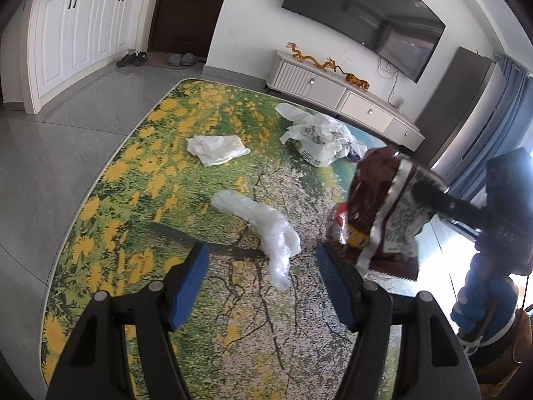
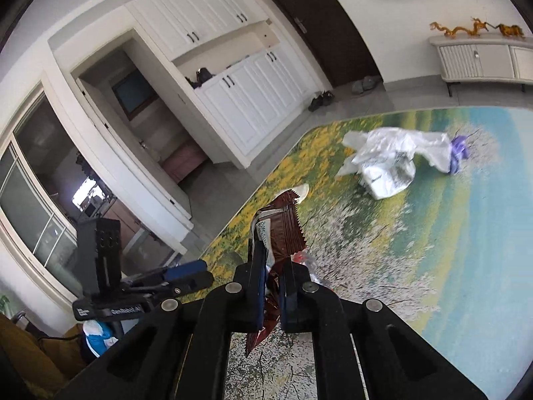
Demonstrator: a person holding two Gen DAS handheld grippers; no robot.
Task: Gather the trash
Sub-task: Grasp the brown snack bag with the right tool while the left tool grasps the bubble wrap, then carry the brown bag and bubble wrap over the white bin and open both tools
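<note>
A big rug with yellow flowers and a tree picture lies on a shiny grey tile floor. Behind it are white cupboards, a dark door, a long TV stand and a TV on the wall. The right gripper is pinched tight on a brown snack wrapper held up off the rug. The left gripper is wide, with nothing in it, over a clear plastic bag. Farther off lie a white crumpled piece, maybe a tissue, and a printed white bag.
</note>
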